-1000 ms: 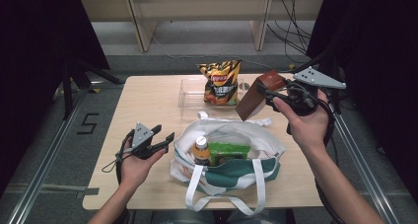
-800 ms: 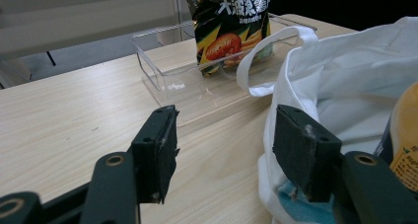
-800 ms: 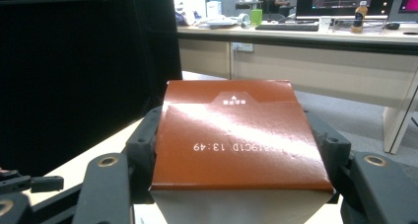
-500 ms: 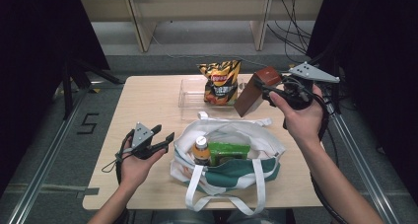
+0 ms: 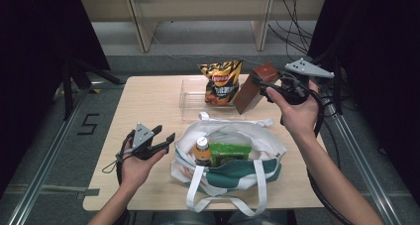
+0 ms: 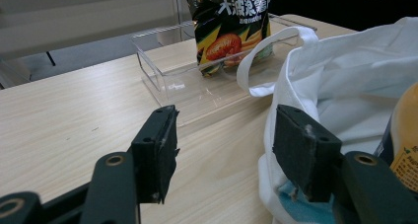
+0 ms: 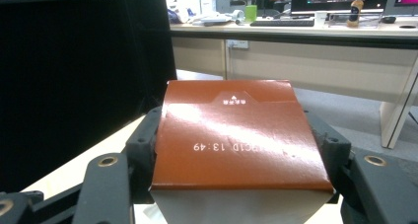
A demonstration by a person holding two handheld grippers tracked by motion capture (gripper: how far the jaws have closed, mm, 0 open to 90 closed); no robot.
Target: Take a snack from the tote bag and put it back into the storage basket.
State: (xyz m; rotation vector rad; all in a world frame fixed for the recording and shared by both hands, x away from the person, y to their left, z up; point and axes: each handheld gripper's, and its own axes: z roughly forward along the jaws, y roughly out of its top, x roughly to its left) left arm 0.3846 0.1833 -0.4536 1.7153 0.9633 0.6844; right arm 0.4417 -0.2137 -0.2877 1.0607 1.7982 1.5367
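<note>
box of rust-brown card sits clamped in the right tongs, lifted over the far right part of the bench, tilted, just right of the snack bag; the high view gives that placing, with the person's right hand wrapped round the tool and its grey three-cornered plate on top; the right gripper view gives the grip itself: the box lies between the two black jaws, both pressing on its side edges, its glossy top face up with a line of white print, a paler face below; that view also looks out past the bench to a desk with monitors far behind, which the high view leaves out; left tongs rest in the left hand at the near left of the bench, jaws spread wide and holding nothing; the left gripper view looks between those jaws at bare wood, and beyond it a clear plastic tray in which the snack bag stands upright; at its right edge is the white cloth of the tote bag; the high view shows the tote bag whole, at the near middle, mouth open, with an orange-capped bottle and a green packet inside, side by side.
</note>
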